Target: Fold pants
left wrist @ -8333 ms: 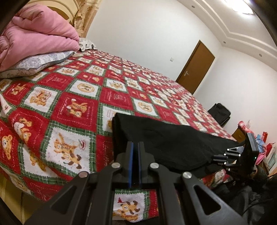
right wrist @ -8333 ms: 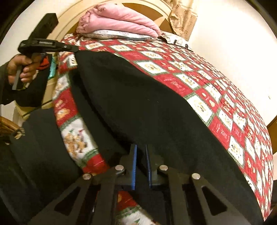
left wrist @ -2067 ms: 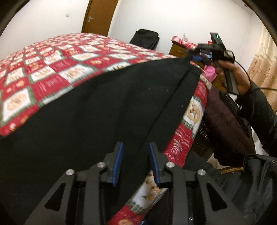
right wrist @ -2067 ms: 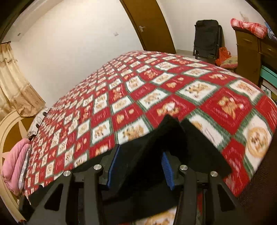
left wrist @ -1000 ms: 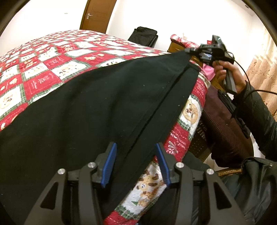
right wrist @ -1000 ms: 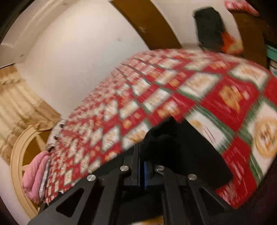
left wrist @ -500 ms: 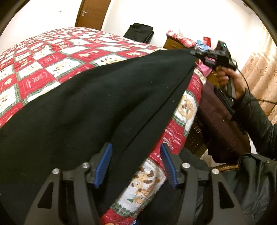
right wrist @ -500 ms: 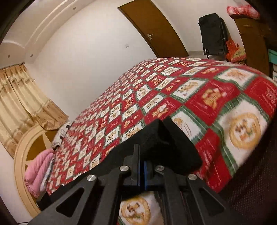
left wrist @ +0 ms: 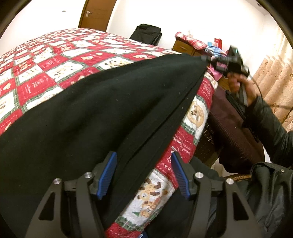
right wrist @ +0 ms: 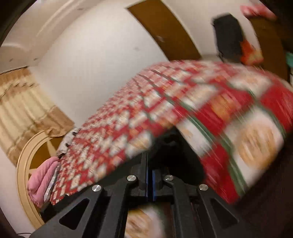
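Note:
The black pants lie along the near edge of a bed with a red, white and green patchwork quilt. My left gripper is open, its blue pads either side of the pants' near edge without gripping it. My right gripper is at the pants' far end, shut on that corner and holding it slightly lifted. In the blurred right wrist view the right gripper is shut on black cloth.
A brown door, a black suitcase and a wooden dresser with clutter stand beyond the bed. Curtains hang at right. A pink blanket lies at the headboard.
My left gripper has opened wider and let go of the pants' edge. My right gripper has shut on the pants' far corner and is moving fast, blurring its view.

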`<state>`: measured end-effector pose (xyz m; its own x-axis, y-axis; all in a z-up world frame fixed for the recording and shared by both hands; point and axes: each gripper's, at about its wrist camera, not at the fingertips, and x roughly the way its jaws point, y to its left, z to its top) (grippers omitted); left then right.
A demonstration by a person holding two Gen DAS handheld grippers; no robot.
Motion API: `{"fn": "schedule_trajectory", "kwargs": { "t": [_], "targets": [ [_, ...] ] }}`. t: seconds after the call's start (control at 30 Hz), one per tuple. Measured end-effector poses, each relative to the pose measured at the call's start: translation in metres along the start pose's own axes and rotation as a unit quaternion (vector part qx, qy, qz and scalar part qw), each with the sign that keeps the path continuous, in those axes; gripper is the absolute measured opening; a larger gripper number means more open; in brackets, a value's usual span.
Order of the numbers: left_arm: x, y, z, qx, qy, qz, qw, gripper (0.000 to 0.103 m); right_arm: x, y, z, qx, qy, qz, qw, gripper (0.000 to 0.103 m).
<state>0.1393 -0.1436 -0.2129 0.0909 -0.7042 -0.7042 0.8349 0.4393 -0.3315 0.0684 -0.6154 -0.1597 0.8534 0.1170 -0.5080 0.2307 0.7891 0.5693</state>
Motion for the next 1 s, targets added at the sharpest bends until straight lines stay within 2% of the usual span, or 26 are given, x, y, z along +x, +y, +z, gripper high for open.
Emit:
{"fn": "schedule_trajectory", "kwargs": {
  "t": [0.1,0.23,0.3,0.4,0.43,0.5,0.53,0.63,0.7,0.73,0.8,0.83,0.87,0.93,0.97,1.0],
  "targets": [
    [0.001,-0.002,0.002,0.003,0.006,-0.001,1.0,0.065,-0.002,-0.015,-0.014,0.021,0.008,0.009,1.0,0.003],
    [0.0,-0.004,0.003,0.005,0.009,-0.001,0.9999,0.066,-0.004,-0.013,-0.012,0.019,0.008,0.014,1.0,0.004],
    [-0.004,-0.003,0.003,0.002,0.008,-0.001,1.0,0.066,-0.009,-0.012,-0.008,0.016,0.003,-0.013,1.0,0.017],
    [-0.008,-0.002,0.001,-0.002,0.005,-0.003,1.0,0.066,-0.024,-0.012,-0.003,0.016,-0.021,-0.056,0.998,0.02],
    [-0.009,-0.003,0.001,0.003,0.001,0.005,1.0,0.066,-0.034,-0.006,-0.003,0.011,-0.03,-0.08,0.996,0.021],
    [-0.008,-0.003,0.0,0.007,-0.002,0.01,0.9999,0.066,-0.046,0.008,-0.006,-0.006,-0.044,-0.094,0.995,0.021],
    [-0.007,-0.003,0.0,0.008,-0.003,0.013,0.9999,0.065,-0.052,0.022,-0.009,-0.023,-0.048,-0.089,0.995,0.021],
    [-0.009,-0.006,0.0,0.016,-0.007,0.026,0.9995,0.065,-0.045,0.081,-0.029,-0.116,-0.009,-0.063,0.991,0.021],
    [-0.011,-0.009,-0.001,0.031,-0.005,0.051,0.9982,0.065,-0.025,0.125,-0.053,-0.192,0.042,-0.035,0.98,0.021],
    [-0.013,-0.011,-0.003,0.041,-0.005,0.064,0.9971,0.065,-0.013,0.148,-0.069,-0.234,0.07,-0.021,0.97,0.021],
    [-0.017,-0.01,-0.006,0.041,-0.007,0.072,0.9966,0.065,0.014,0.194,-0.109,-0.338,0.109,0.0,0.935,0.021],
    [-0.018,-0.009,-0.008,0.042,-0.005,0.082,0.9957,0.065,0.023,0.205,-0.122,-0.366,0.119,0.001,0.923,0.021],
    [-0.02,-0.009,-0.009,0.045,-0.006,0.086,0.9953,0.065,0.036,0.219,-0.139,-0.405,0.133,0.0,0.905,0.021],
    [-0.022,-0.007,-0.011,0.04,-0.006,0.088,0.9953,0.065,0.053,0.236,-0.16,-0.452,0.147,0.002,0.88,0.021],
    [-0.024,-0.005,-0.012,0.035,-0.008,0.083,0.9959,0.065,0.064,0.244,-0.171,-0.484,0.152,-0.003,0.862,0.021],
    [-0.026,-0.004,-0.012,0.032,-0.011,0.08,0.9962,0.065,0.07,0.247,-0.175,-0.498,0.156,-0.007,0.853,0.02]
  ]
}}
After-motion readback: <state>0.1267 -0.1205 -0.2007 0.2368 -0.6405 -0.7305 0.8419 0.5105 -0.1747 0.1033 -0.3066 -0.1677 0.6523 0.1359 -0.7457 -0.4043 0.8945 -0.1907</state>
